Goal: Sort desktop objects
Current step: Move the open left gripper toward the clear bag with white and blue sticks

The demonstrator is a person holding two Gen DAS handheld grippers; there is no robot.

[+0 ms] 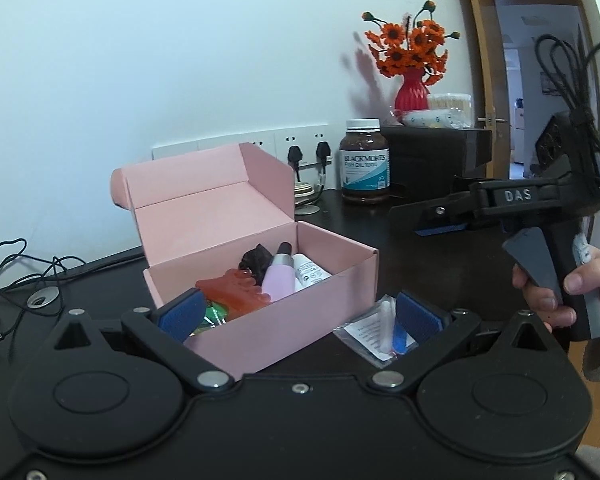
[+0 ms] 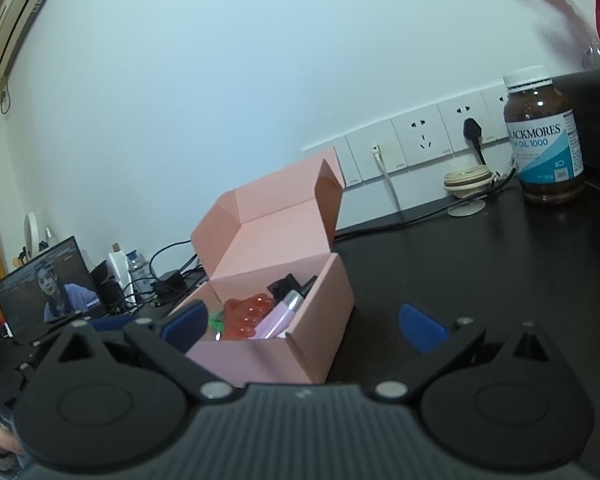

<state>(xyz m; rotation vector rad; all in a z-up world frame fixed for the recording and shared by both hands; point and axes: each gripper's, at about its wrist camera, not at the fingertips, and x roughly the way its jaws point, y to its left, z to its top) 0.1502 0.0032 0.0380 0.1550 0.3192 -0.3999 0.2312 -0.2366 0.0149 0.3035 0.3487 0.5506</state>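
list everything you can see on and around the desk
box: 1, pink, lid open, desk centre
items in box: several, red, lilac, white, black, green
plastic packet: 1, clear, beside box on desk
fish oil bottle: 1, brown, white cap, back of desk
vase of flowers: 1, red, orange blooms, on black cabinet
wall sockets: row, white, behind desk
laptop: 1, screen on, far left
desk: 1, black
left gripper: open, at the box's front
right gripper: open, over the box
hand: 1, on the right gripper's handle

Left gripper [image 1: 300, 314]: jaws spread wide, blue pads facing inward, held low.
Right gripper [image 2: 303, 326]: jaws spread wide, nothing between them.
Right hand [image 1: 556, 292]: fingers wrapped round the handle and trigger.
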